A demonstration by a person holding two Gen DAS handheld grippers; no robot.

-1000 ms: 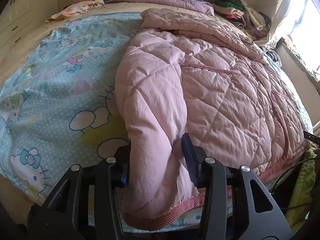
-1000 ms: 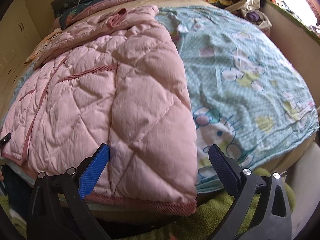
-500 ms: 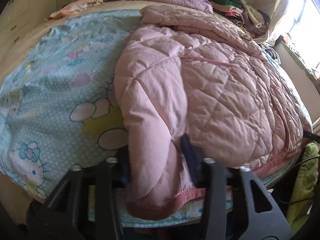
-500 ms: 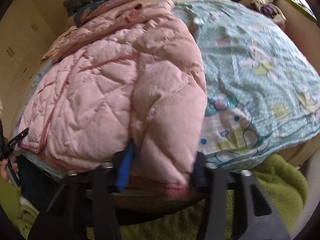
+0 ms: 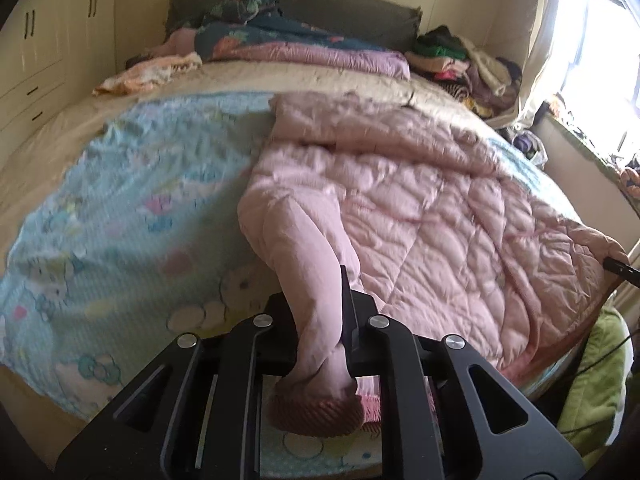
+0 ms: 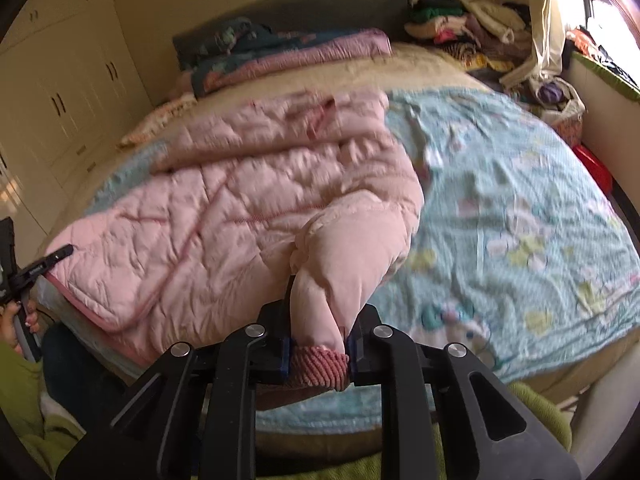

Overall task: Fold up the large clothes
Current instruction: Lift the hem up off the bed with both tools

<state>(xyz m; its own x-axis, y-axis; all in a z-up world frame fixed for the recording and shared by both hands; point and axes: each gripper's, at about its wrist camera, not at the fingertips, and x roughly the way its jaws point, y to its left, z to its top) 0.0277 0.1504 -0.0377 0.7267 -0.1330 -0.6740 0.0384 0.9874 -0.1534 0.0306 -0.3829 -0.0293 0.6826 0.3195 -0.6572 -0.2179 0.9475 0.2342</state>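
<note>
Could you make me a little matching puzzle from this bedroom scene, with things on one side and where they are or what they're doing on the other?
Things:
1. pink quilted jacket
2. left tool
3. cartoon bedsheet
4. clothes pile

States:
A. heaped at the bed's far corner near the window
B. spread flat under the jacket
C. clamped on a ribbed hem corner
D. lifted at both near corners

Pairs: 1-D, 2-C, 3-B, 4-A

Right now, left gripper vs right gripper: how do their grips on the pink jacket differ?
The left gripper clamps the jacket's left bottom corner; the right gripper clamps the right one. In the left gripper the ribbed hem hangs below the jaws; in the right gripper it sits right between them. Shared: both are shut on the pink quilted jacket, corners lifted off the blue cartoon sheet.
</note>
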